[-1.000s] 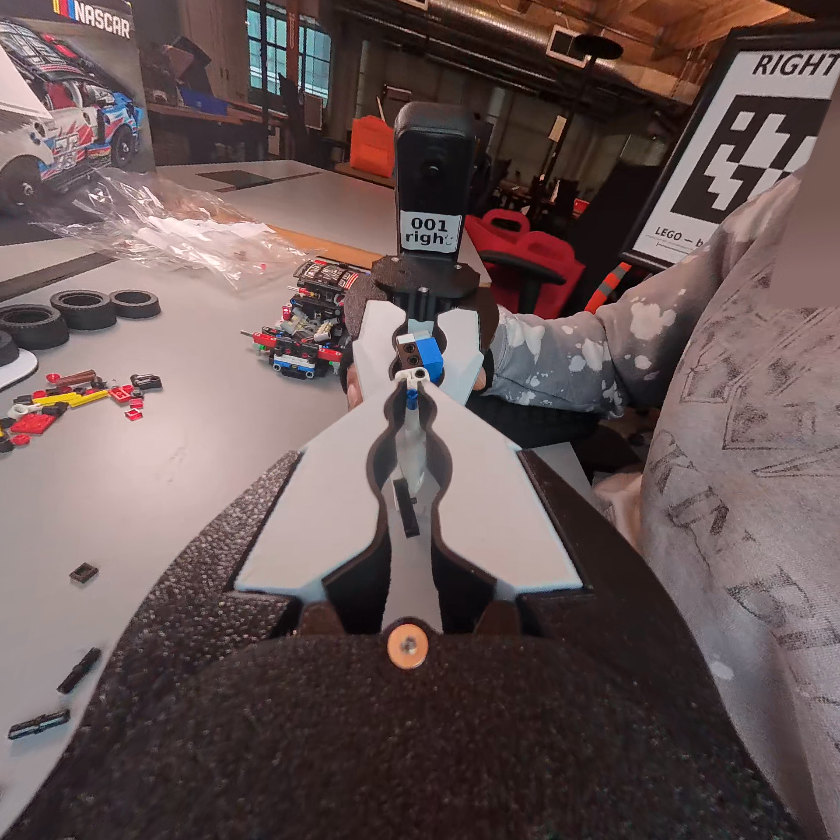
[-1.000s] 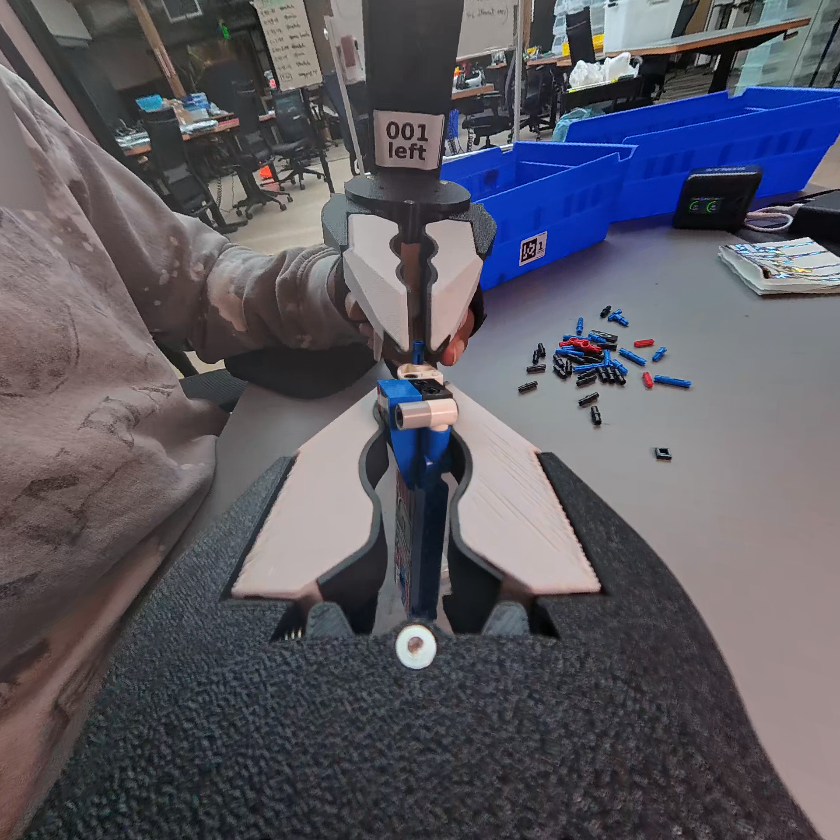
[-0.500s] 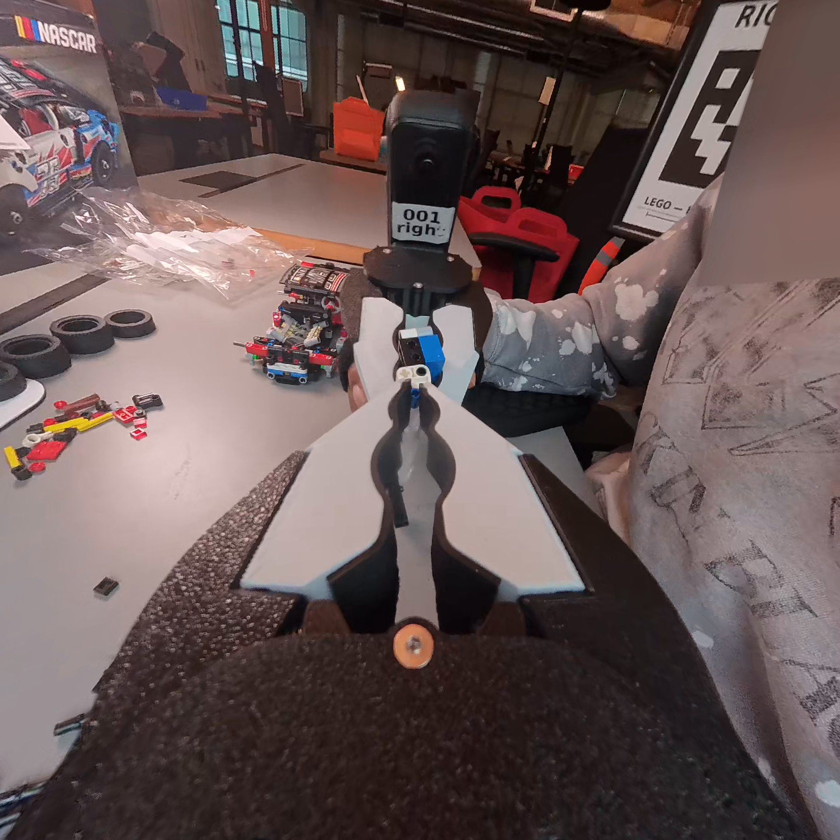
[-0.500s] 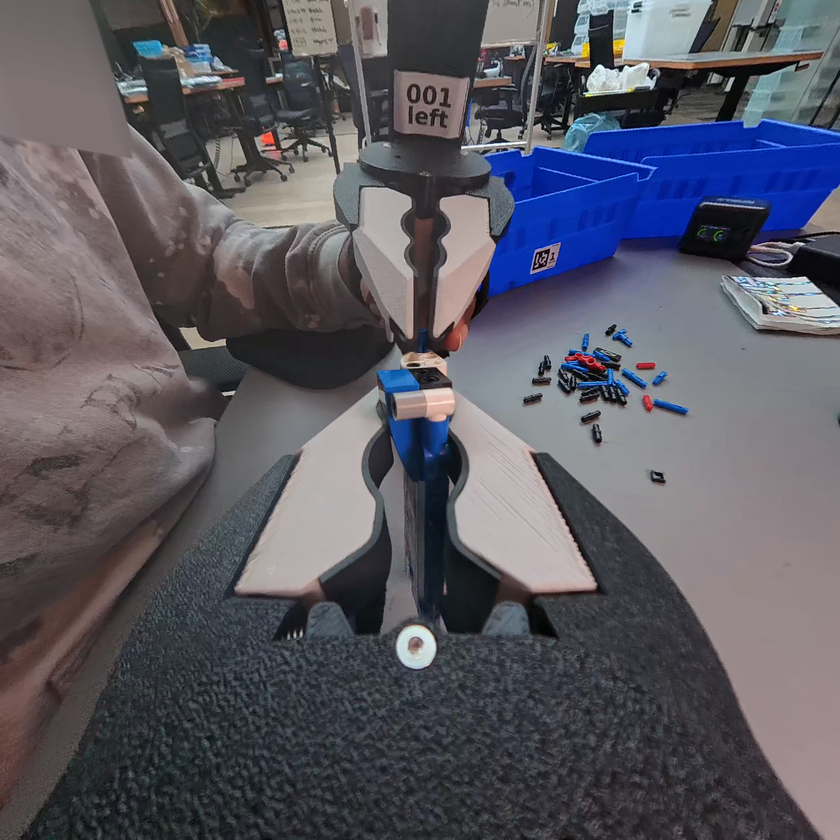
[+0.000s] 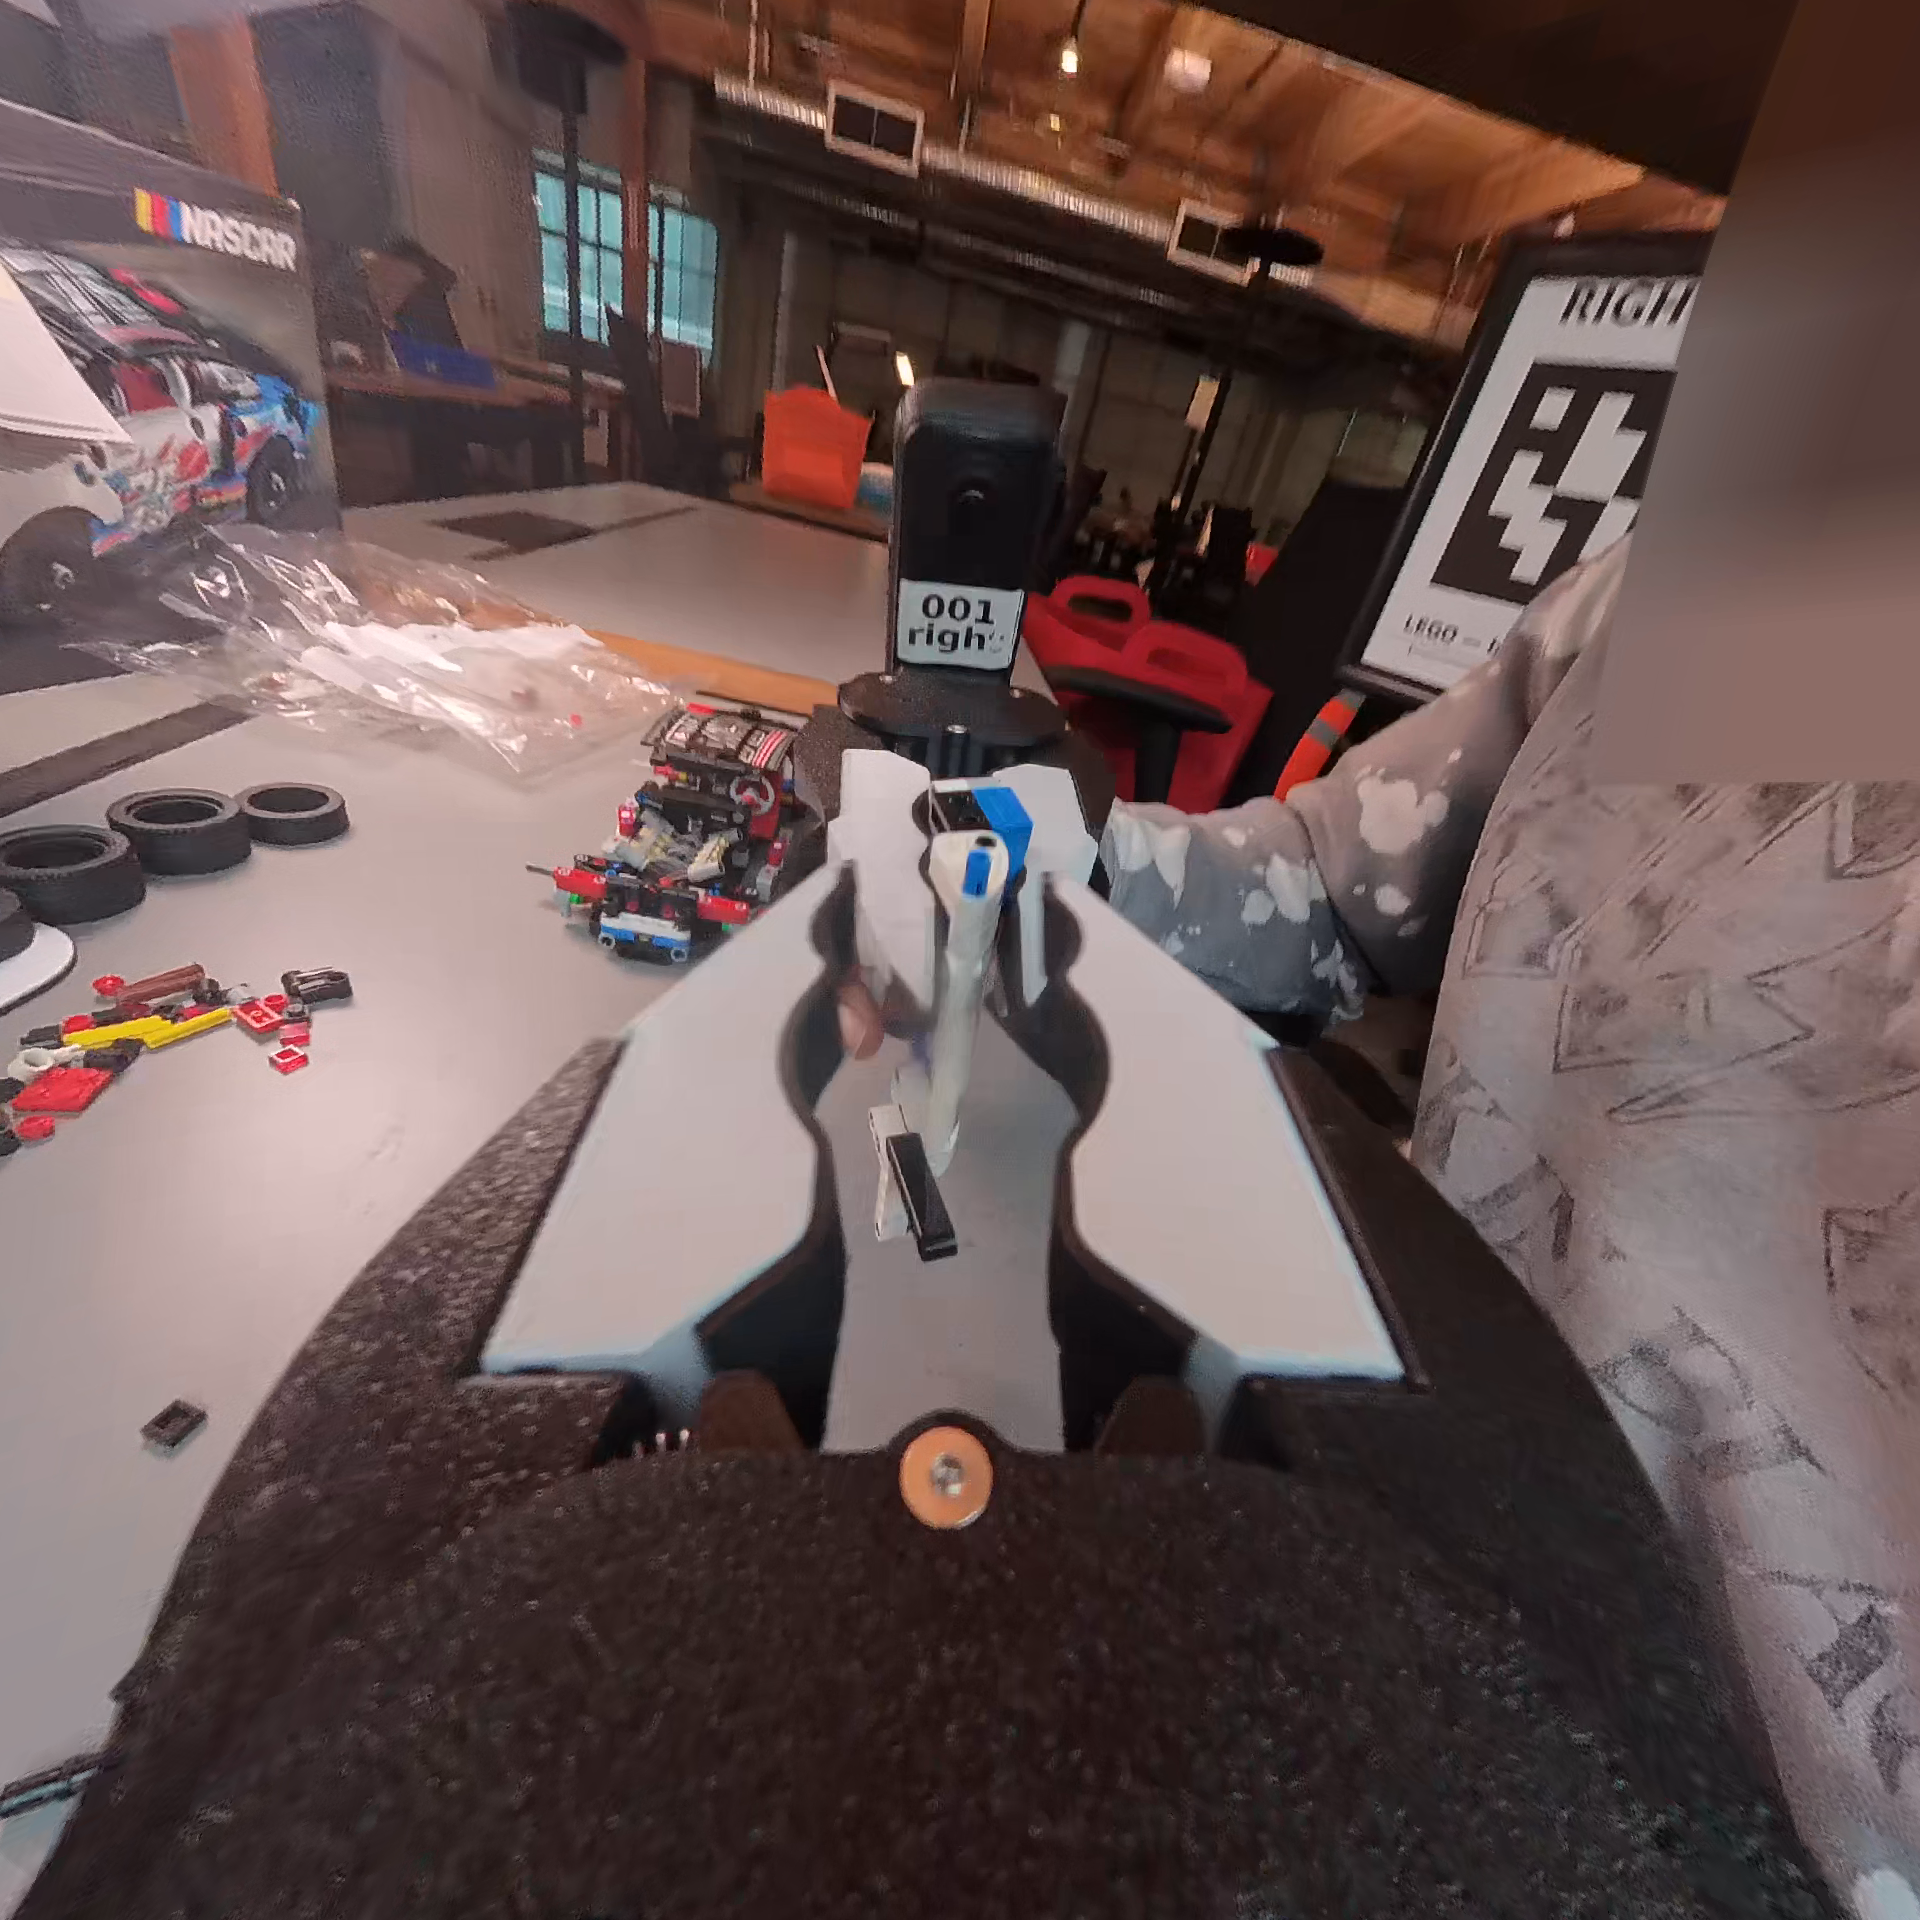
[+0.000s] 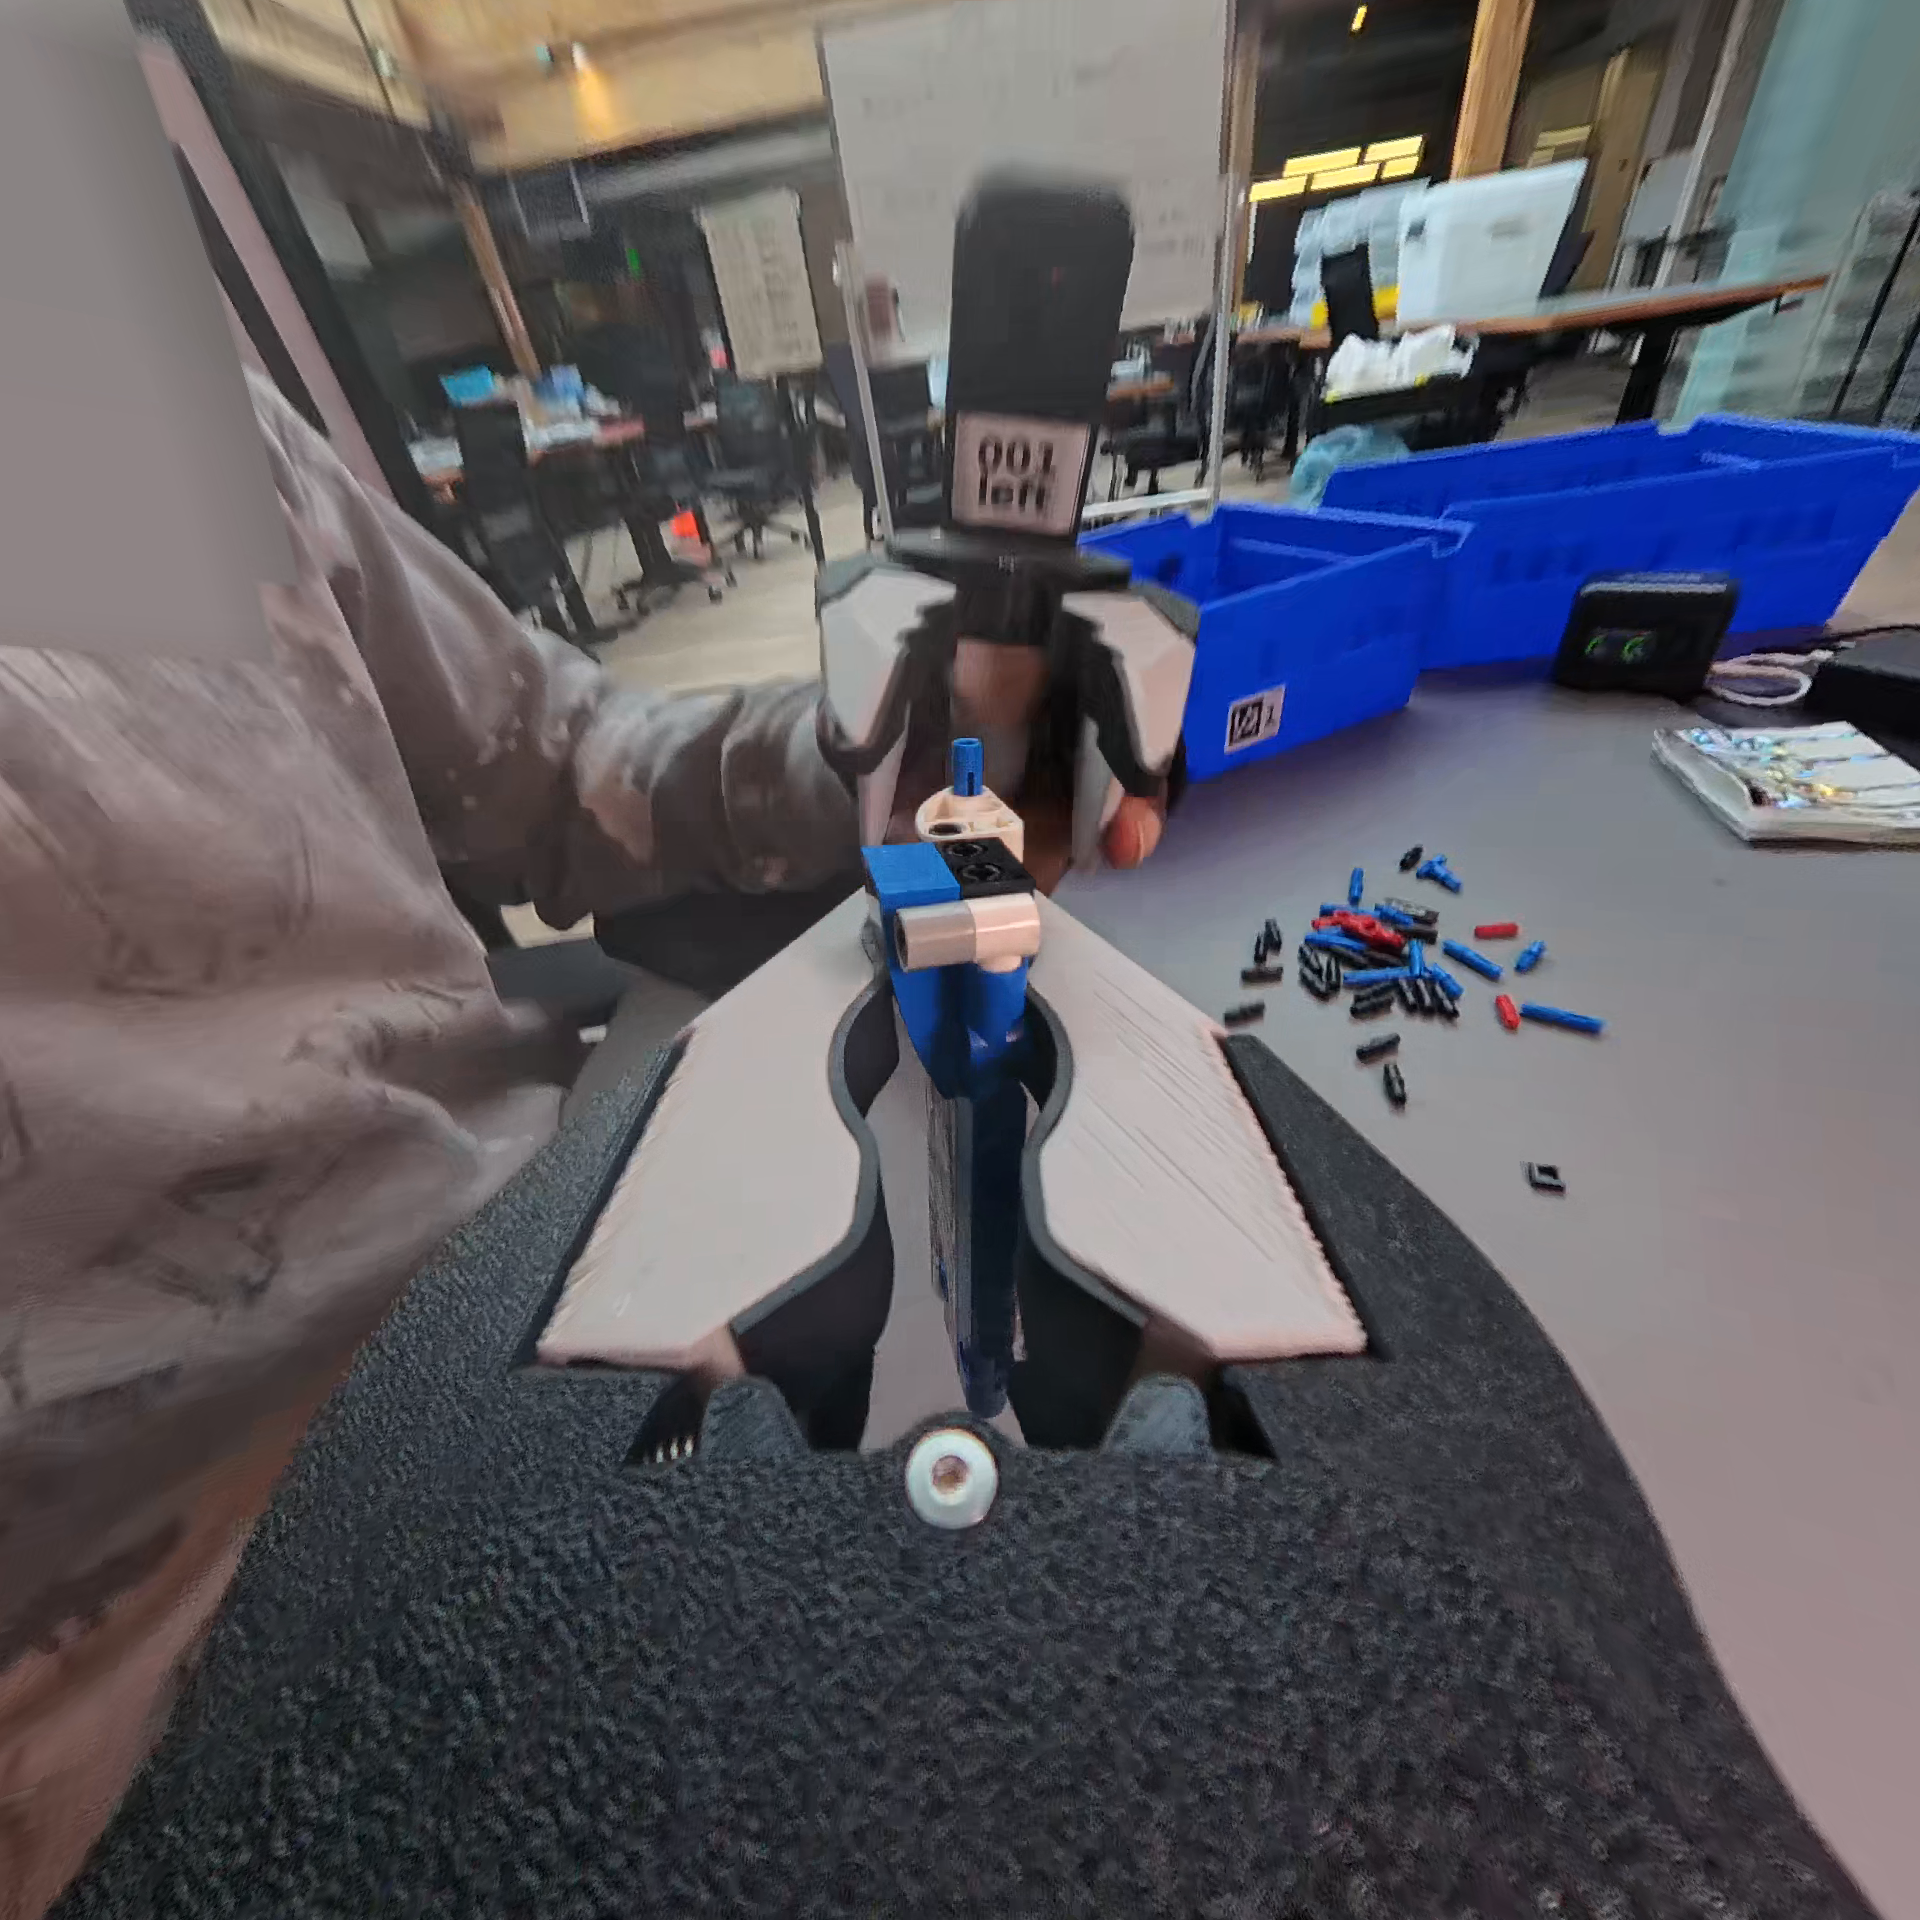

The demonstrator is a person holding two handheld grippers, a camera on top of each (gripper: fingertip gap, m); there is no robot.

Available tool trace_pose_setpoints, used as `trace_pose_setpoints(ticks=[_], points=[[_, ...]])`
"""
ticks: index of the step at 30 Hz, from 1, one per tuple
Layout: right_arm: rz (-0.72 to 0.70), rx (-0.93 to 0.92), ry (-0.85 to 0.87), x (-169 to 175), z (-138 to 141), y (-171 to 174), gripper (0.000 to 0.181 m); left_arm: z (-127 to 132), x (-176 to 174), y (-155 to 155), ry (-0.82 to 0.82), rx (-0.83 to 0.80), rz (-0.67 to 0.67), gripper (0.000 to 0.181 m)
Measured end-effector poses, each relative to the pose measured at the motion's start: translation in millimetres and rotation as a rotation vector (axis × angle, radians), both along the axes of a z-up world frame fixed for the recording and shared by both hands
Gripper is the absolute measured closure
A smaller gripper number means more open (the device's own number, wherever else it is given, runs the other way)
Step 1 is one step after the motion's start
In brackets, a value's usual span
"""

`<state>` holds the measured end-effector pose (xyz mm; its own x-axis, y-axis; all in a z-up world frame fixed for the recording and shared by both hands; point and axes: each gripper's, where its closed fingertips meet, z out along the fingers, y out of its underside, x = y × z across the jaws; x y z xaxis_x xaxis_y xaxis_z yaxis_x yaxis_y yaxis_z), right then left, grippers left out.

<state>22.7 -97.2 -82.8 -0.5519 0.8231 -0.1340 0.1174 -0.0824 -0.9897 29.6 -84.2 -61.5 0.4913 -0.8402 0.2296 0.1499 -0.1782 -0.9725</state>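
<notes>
My right gripper (image 6: 961, 920) is shut on a blue brick assembly (image 6: 961, 997) and holds it above the table. A black block (image 6: 987, 862) and a small white piece (image 6: 971, 816) with a blue pin (image 6: 966, 764) sit on the assembly's far end. My left gripper (image 5: 940, 883) faces it, open, with its jaws on either side of a long white piece (image 5: 961, 987) and apart from it. That piece carries the blue pin (image 5: 975, 873). In the right wrist view the left gripper (image 6: 987, 821) is blurred. The right gripper (image 5: 966, 831) also shows in the left wrist view.
A partly built model car (image 5: 696, 842), tyres (image 5: 177, 831), loose small parts (image 5: 156, 1029) and a plastic bag (image 5: 395, 644) lie on the grey table. Beside the right gripper are a pile of pins (image 6: 1392, 966), blue bins (image 6: 1351, 623), a booklet (image 6: 1797, 779) and a person's sleeve (image 6: 623, 769). My two grippers' fingertips are within a few centimetres of each other.
My left gripper has opened and let go of the white piece, which stays on the blue assembly. Both views have tilted upward. The right gripper keeps its hold.
</notes>
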Motion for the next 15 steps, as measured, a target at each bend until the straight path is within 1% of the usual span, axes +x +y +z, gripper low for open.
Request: trace_pose_setpoints(ticks=[1,2,4,6,7,8,9,10,11,12,15], points=[[-0.02,-0.068,0.039,0.3,11.7,6.6,0.166,0.7,-5.3,-0.2,-0.039,-0.013,-0.002,0.129],[-0.033,-0.131,0.067,1.6,20.7,13.5,0.166,-2.7,-8.3,-0.4,-0.056,-0.041,-0.013,0.121],[-0.043,-0.243,0.111,4.0,33.1,23.9,0.165,-18.5,-3.6,2.6,-0.018,-0.11,-0.031,0.114],[-0.042,-0.314,0.134,3.1,37.4,26.8,0.166,-34.0,14.8,4.9,0.038,-0.147,-0.053,0.115],[-0.034,-0.322,0.129,1.5,35.9,24.4,0.166,-41.1,24.1,7.4,0.068,-0.163,-0.052,0.122],[-0.034,-0.309,0.118,-0.4,32.6,21.8,0.166,-45.4,29.8,10.4,0.094,-0.169,-0.043,0.135],[-0.04,-0.291,0.121,-0.2,32.1,21.7,0.166,-47.6,29.7,13.9,0.114,-0.172,-0.023,0.149],[-0.061,-0.273,0.116,-0.6,31.2,25.0,0.163,-46.8,27.1,14.1,0.119,-0.171,-0.029,0.17],[-0.08,-0.242,0.1,-0.6,28.3,29.0,0.162,-41.9,25.9,8.7,0.092,-0.18,-0.077,0.174],[-0.084,-0.207,0.098,1.9,27.3,31.4,0.16,-41.2,21.1,6.5,0.09,-0.206,-0.088,0.175],[-0.03,-0.13,0.061,10.8,21.9,27.3,0.157,-53.8,7.6,-6.0,0.224,-0.216,-0.102,0.175]])
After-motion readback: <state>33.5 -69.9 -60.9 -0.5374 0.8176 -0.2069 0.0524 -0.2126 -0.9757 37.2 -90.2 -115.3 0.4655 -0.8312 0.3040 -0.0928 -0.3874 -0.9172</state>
